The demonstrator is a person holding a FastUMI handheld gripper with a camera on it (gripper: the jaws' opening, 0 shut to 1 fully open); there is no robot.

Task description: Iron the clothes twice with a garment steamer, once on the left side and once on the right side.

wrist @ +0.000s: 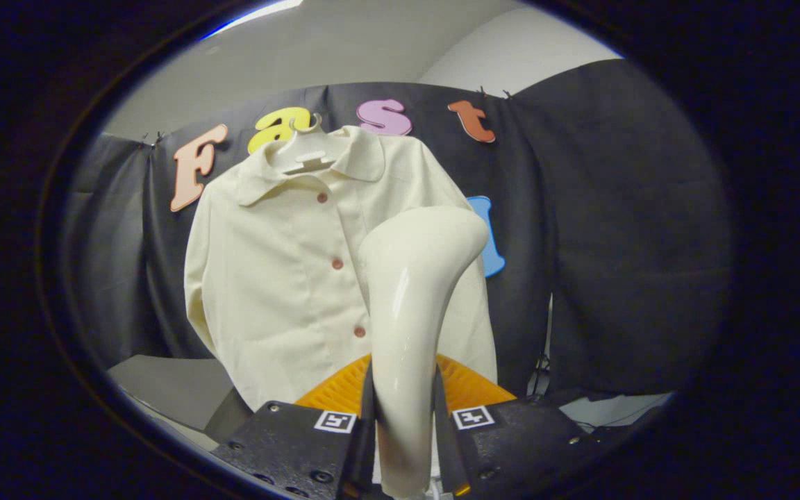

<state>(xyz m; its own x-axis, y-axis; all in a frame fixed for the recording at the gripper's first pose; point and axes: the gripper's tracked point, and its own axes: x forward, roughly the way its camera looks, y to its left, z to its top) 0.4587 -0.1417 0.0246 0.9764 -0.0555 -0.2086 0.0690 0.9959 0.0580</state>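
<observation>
The tool (403,406) is closed on the handle of the steamer (414,292), one finger pressing each side of the handle low down, so the steamer stands upright between them and rises ahead of the fingers. The shirt (282,257) hangs beyond the steamer on a hanger (306,149) against the dark cloth wall (615,229), facing the tool. The steamer's wide head sits in front of the shirt's right half as seen here, level with the middle of the shirt, with the row of buttons (337,264) just to the left of the steamer's neck. Whether the head touches the cloth cannot be told, since its working face is turned away. The steamer covers much of that side of the shirt, and the tool hides the shirt's lower hem. The bottom end of the handle is cut off below the fingers. The steamer is smooth, glossy, cream plastic, slim at the handle and flaring into a rounded, tilted head. The shirt is a matte, pale cream woven fabric with a flat rounded collar, long sleeves and small reddish-brown buttons. The hanger is pale plastic with a curved hook. A grey counter (164,382) lies below the shirt's left sleeve.
</observation>
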